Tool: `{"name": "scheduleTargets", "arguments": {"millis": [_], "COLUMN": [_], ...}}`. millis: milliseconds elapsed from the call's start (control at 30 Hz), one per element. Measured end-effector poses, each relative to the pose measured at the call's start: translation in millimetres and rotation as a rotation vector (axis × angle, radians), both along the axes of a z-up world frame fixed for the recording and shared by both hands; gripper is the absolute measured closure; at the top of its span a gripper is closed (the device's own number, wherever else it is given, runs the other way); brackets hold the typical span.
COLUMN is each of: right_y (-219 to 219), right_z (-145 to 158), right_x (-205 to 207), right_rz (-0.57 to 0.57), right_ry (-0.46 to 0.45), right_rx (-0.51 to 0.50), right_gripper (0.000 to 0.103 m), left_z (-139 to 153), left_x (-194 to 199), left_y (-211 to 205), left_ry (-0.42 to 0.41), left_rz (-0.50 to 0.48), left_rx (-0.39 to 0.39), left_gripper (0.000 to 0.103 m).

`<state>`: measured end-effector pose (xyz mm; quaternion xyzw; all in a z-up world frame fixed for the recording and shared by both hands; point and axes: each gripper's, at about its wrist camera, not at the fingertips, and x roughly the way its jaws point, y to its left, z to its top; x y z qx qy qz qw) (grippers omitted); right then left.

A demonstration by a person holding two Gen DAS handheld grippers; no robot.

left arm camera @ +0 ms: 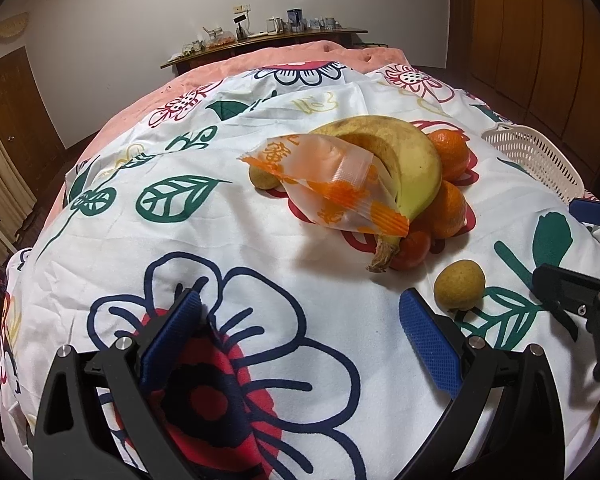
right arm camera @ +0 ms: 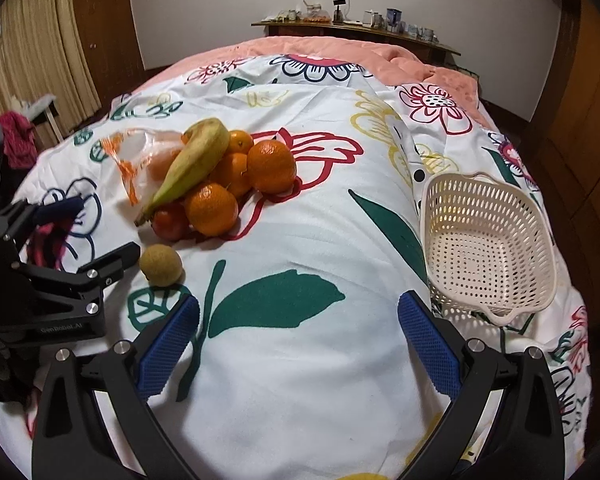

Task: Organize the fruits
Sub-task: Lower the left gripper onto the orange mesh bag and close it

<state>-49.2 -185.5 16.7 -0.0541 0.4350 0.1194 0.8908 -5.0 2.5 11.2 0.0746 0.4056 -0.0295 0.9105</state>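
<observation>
A pile of fruit lies on a flowered bed cover: a banana (left arm camera: 408, 168) (right arm camera: 198, 160), several oranges (right arm camera: 212, 208) (left arm camera: 448, 152), a small red fruit (right arm camera: 170, 220) (left arm camera: 412, 250) and an orange-printed plastic bag (left arm camera: 332, 178) (right arm camera: 140, 160). A small brown round fruit (left arm camera: 458, 285) (right arm camera: 161, 265) lies apart in front of the pile; another (left arm camera: 262, 178) peeks out beside the bag. A cream perforated basket (right arm camera: 488, 244) (left arm camera: 536, 156) stands empty to the right. My left gripper (left arm camera: 300, 320) (right arm camera: 96, 236) is open, short of the pile. My right gripper (right arm camera: 298, 320) is open over bare cover, left of the basket.
The bed's pink blanket (right arm camera: 340, 46) shows beyond the flowered cover (right arm camera: 300, 240). A cluttered wooden shelf (right arm camera: 360, 28) runs along the far wall. Curtains (right arm camera: 32, 60) and a small table (right arm camera: 44, 106) stand at the left, wooden wardrobes (left arm camera: 540, 40) at the right.
</observation>
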Motion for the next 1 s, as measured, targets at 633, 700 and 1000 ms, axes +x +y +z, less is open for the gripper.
{"name": "scheduleTargets", "arguments": {"millis": [633,700,1000], "right_y": [-1.0,0.2,1.6], "right_z": [27.8,28.1,23.6], "right_x": [4.8,6.7,9.1], "right_rz": [0.019,0.021,0.021], "right_ry": [-0.053,-0.052,-0.034], "right_rx": [0.071,0.075,0.073], "right_gripper": [0.005,0.005,0.005], "left_z": [46.7,46.2,39.1], "left_x": [5.7,10.7,38.1], "left_y": [32.1,31.6,14.8], "left_ry": [-0.084,-0.064,-0.017], "left_rz": [0.073,0.064,0.031], "left_rx": [-0.046,-0.083,-0.135], "left_gripper": [0.002,0.002,0.002]}}
